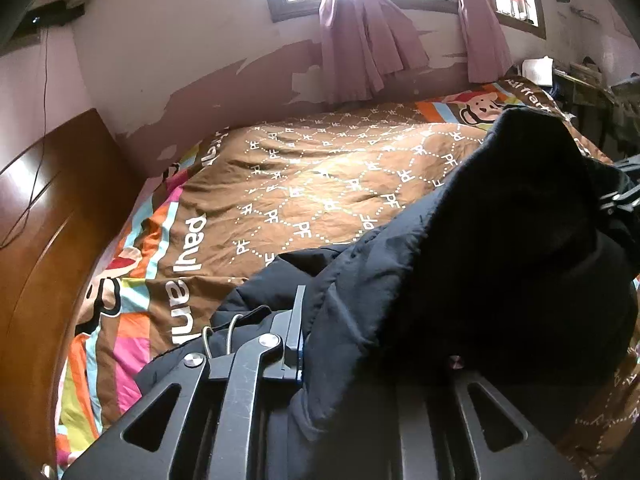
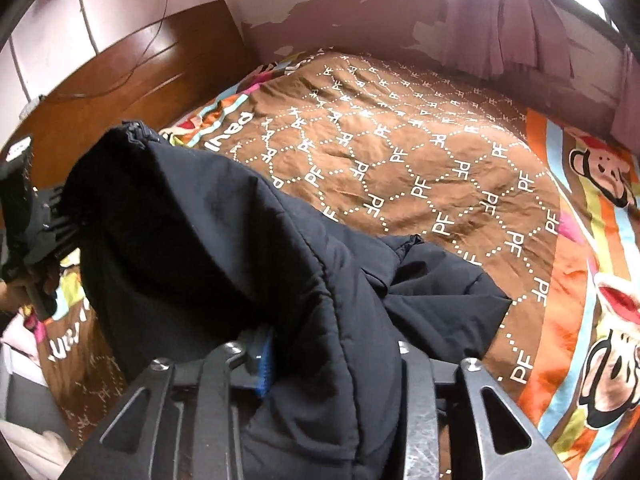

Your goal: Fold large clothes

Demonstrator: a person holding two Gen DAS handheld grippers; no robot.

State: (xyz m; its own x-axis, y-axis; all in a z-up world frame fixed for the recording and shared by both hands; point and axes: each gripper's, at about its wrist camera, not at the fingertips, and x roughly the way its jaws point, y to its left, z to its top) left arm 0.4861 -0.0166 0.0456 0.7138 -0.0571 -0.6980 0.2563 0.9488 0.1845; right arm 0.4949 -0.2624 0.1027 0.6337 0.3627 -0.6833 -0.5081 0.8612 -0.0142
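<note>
A large black padded jacket [image 1: 460, 272] hangs between my two grippers above the bed; in the right wrist view the jacket [image 2: 224, 248] drapes from upper left down over my fingers. My left gripper [image 1: 360, 344] is shut on a fold of the jacket, and cloth hides its right finger. My right gripper [image 2: 332, 364] is shut on the jacket's edge, with a blue pad showing at the left finger [image 2: 262, 364]. The left gripper [image 2: 36, 216] also shows at the left edge of the right wrist view. The jacket's lower part lies on the quilt.
The bed carries a brown quilt [image 1: 320, 184] with a white PF pattern and a bright monkey-print border [image 2: 592, 320]. A wooden headboard [image 1: 48, 240] stands at the left. A peeling wall, a window and purple curtains [image 1: 360, 52] lie beyond. A cluttered table [image 1: 592, 84] is at far right.
</note>
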